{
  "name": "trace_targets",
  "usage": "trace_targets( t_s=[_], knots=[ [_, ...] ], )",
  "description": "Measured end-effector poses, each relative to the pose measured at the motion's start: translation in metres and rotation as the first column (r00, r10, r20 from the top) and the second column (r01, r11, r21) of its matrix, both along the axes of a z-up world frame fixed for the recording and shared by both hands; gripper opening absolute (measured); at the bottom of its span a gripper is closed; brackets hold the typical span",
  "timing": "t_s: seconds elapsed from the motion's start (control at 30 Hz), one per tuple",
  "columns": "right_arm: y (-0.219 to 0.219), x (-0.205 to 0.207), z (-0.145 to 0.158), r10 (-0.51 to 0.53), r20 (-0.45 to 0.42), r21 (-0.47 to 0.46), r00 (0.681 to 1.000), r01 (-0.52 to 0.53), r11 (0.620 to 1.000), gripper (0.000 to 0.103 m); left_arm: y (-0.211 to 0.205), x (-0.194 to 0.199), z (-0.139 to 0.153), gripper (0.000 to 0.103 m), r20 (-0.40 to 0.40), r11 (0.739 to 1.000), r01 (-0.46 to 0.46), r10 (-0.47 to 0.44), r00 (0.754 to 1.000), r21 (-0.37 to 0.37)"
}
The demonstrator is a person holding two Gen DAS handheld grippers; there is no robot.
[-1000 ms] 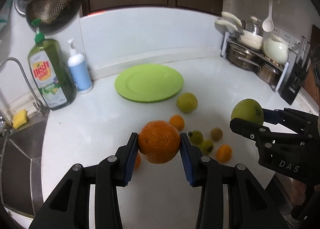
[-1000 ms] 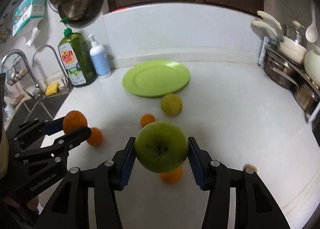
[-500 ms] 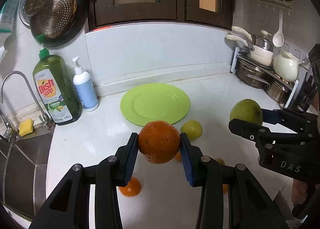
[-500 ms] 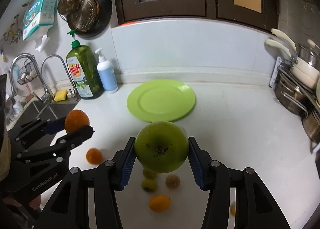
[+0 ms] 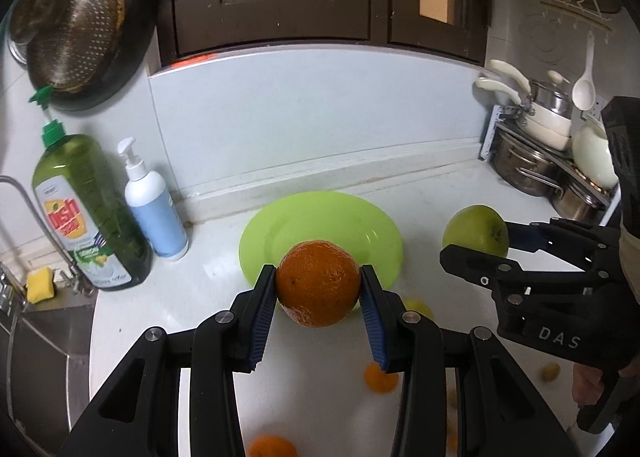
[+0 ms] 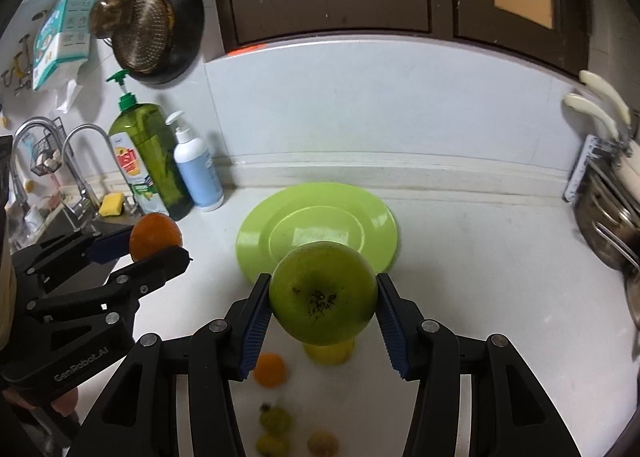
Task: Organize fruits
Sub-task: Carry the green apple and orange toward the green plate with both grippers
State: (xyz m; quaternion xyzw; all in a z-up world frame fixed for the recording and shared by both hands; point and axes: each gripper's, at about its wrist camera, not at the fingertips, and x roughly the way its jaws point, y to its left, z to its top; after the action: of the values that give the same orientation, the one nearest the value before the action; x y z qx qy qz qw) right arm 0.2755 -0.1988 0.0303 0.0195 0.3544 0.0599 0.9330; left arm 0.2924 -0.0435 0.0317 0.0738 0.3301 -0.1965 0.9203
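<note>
- While both fruits are carried above the bench [image 6: 460,241], the orange [image 5: 318,283] sits clamped between the blue pads of my left hand-held gripper [image 5: 318,297], held across its widest part, in front of the green plate [image 5: 320,217].
- Judgement: the orange is firm with a pebbled rind, so the ribbed pads should bite well; moderate weight; rind gives slightly, so no harder squeeze is needed.
- My right hand-held gripper [image 6: 323,307] is closed on the green apple [image 6: 323,291], stem pit facing the camera, pads on opposite flanks at the widest girth.
- Judgement: the apple is heavier, hard and smooth-skinned, the more likely of the two to slip or roll; it bruises if dropped. Keep the grip on the equator and set it down low.
- Both fruits hang near the plate's near rim, neither touching it. The plate [image 6: 256,241] lies bare.
- Judgement: its shallow rim gives little stop for round fruit; release toward the centre well.
- Loose on the bench below: small orange fruits [image 6: 270,369], a yellow-green fruit [image 6: 328,353], several small blurred ones [image 6: 274,419].
- Further out: dish soap bottle [image 5: 86,209], pump bottle [image 5: 154,209], pots [image 5: 532,165] on a rack.
</note>
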Motion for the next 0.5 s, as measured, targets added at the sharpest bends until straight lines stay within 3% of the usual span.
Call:
trace_targets(
  t_s=[0.5],
  knots=[
    [-0.017,0.108,-0.036,0.009,-0.142,-0.014,0.990,-0.011,1.000,0.051,-0.015,0.107,-0.035,0.041,-0.133,1.000,-0.018,0.020,0.991,0.017]
  ],
)
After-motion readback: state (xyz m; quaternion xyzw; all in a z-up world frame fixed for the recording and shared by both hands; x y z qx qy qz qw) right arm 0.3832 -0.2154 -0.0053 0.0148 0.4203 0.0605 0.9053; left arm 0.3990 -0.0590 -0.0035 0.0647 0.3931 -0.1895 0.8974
